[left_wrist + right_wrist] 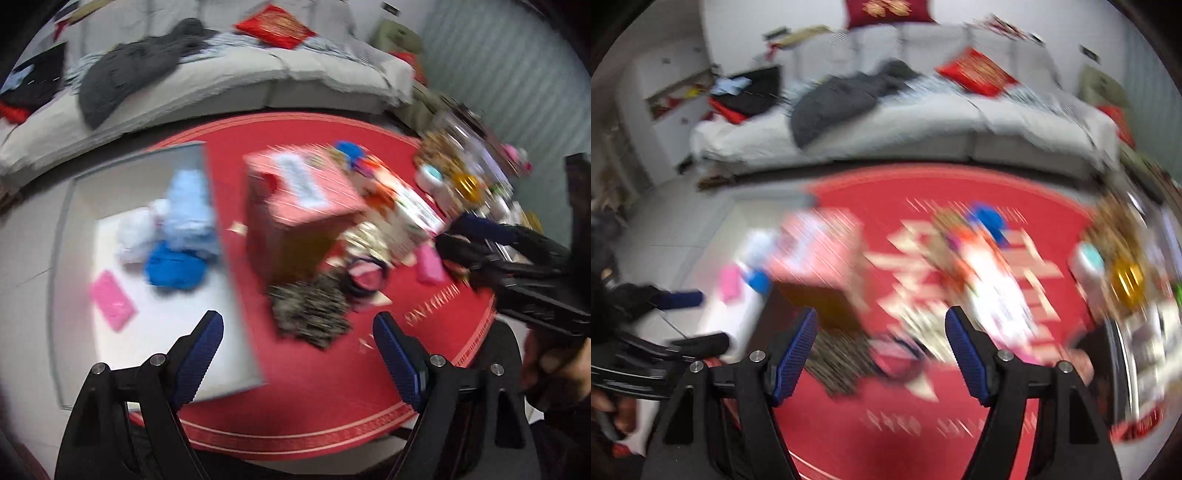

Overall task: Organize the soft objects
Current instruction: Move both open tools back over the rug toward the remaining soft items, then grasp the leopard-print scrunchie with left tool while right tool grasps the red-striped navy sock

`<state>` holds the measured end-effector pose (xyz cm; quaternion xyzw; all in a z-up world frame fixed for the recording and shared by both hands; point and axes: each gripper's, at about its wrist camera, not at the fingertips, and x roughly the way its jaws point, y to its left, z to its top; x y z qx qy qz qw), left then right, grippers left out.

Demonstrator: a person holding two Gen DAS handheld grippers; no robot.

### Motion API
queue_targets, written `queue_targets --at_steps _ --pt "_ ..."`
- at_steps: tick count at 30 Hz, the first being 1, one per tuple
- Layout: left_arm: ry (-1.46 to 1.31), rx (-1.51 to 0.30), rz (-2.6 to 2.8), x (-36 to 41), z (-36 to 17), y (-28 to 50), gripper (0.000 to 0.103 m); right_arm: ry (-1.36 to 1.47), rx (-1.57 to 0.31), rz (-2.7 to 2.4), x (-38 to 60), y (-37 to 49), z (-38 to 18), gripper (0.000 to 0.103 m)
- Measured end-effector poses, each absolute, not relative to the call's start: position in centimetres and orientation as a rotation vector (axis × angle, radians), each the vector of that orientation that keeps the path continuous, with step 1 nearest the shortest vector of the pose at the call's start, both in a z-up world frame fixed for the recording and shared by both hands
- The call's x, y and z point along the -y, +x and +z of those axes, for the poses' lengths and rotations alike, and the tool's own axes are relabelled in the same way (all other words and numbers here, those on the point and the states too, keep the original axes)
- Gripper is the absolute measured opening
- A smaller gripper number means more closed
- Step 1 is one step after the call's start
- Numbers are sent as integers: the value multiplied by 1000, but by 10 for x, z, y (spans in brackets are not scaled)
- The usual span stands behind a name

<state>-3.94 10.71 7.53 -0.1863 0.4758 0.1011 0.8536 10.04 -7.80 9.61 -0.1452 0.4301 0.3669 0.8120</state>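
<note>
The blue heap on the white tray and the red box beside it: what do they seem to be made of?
The blue heap looks like soft cloth or plush, matte: lumpy, with no firm edges. The red box looks like printed cardboard: flat faces, straight corners, a plain brown side. The picture is blurred, so both are guesses.

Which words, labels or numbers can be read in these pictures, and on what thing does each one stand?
None can be read for certain.
Red round mat: gold letters near its edge, upside down and blurred.
Pink box: white label on top, blurred.
Big pale characters on the mat, right wrist view: smeared.
</note>
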Motion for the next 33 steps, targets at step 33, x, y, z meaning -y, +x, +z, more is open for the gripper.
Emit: queue_targets --at_steps 33 --pt "-98 -1170 209 -30 -62 36 85 -159 -1108 877 122 135 -17 75"
